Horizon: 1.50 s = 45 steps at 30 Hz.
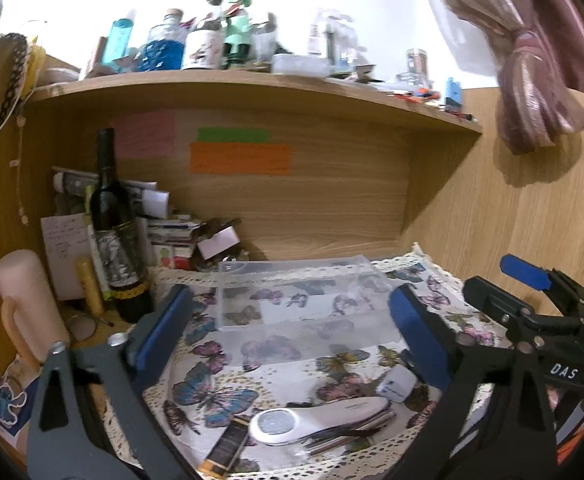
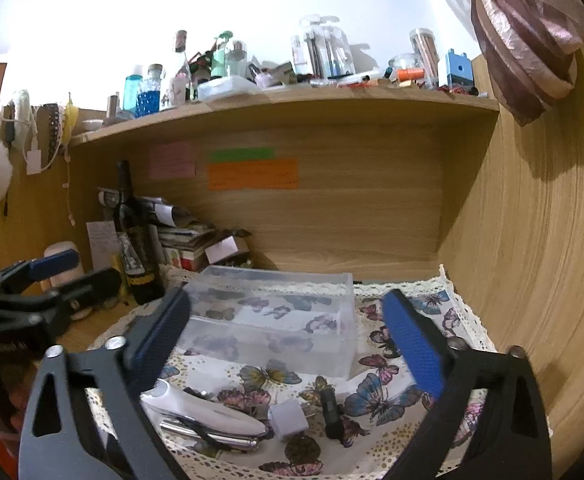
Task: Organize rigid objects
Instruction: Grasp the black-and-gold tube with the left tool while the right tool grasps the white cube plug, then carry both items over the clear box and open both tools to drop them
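A: Status, left to right. Your left gripper [image 1: 288, 320] is spread wide with nothing in it, hovering over the cloth [image 1: 228, 364]. The right gripper [image 2: 288, 328] is the same: jaws apart, empty.

B: Where's the stuff?

A: It's all on the cloth's near edge. From the left wrist view there's a dark tube [image 1: 228, 446] at the near-left, then the white scale [image 1: 315, 416] lying on top of some metal tools [image 1: 347, 438], then a white cube [image 1: 396, 385] just beside the right finger. There's a black stick [image 2: 330, 410] too, right of the cube, showing only in the right view. The clear box [image 1: 295, 292] sits at the cloth's far edge, open side up, and looks empty.

B: Risks?

A: Three, my read.
1. The scale rests on the tools, so if you grab it low you'll drag them along or pinch both.
2. The box is light plastic on cloth. Nudge its wall on a drop and it slides or tips toward the bottle [image 1: 118, 236] at the desk's left.
3. The lace hem can snag a fingertip on a low approach and pull the whole cloth.

B: And the cube?

A: It's small and smooth, so an off-centre pinch could squirt it off the near edge.
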Motion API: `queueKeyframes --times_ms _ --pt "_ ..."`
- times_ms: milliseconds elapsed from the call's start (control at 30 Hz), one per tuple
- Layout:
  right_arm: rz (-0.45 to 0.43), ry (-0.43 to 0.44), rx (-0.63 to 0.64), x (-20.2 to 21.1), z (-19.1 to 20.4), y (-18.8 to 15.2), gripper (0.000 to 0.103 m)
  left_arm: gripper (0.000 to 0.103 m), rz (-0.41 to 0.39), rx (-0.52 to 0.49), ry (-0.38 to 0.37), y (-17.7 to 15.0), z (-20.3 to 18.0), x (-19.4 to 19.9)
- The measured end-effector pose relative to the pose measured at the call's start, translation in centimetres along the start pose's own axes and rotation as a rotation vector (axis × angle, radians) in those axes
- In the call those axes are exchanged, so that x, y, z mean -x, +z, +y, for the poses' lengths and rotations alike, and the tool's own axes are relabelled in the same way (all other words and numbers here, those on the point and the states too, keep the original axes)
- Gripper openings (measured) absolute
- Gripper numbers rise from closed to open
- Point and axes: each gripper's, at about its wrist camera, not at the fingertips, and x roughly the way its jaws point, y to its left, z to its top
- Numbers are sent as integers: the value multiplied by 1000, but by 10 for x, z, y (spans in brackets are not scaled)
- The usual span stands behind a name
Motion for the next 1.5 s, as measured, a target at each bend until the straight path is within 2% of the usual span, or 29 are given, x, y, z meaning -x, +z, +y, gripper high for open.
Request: queueKeyframes --times_ms 33,100,167,200,433,533,800,933,1167,1200,1267,1300,1333,1500 --pt "13 0 -5 -3 -2 -2 84 84 13 5 13 0 4 -2" --pt "34 -5 -14 -8 -8 -6 81 83 40 18 18 -2 14 -6" --pt "56 -8 -22 -12 -14 -10 71 82 73 30 38 -6 25 -12" --pt "69 -8 -24 -14 -16 -12 70 82 91 31 55 -9 30 -14" --pt "200 -10 -41 -36 -32 -36 59 73 257 42 108 -48 59 -35" --pt "253 -5 -47 -44 -35 -48 59 67 320 55 105 -65 66 -42" --pt "369 33 -22 -62 -24 -72 59 65 413 84 78 -100 70 -43" --pt "395 53 -5 -71 -17 -77 51 58 462 74 60 -114 68 -47" --pt "450 56 10 -90 -14 -86 49 46 491 16 17 -124 56 -62" --pt "463 55 1 -94 -16 -87 49 42 486 -4 20 -124 53 -64" --pt "480 64 -12 -100 -18 -90 42 33 480 -16 14 -124 51 -68" --pt "492 63 -13 -101 -18 -91 40 25 477 -20 10 -124 51 -69" --pt "495 63 -14 -103 -18 -91 37 23 477 -23 9 -123 51 -70" --pt "477 59 -24 -101 -20 -85 33 23 476 -8 18 -119 57 -72"
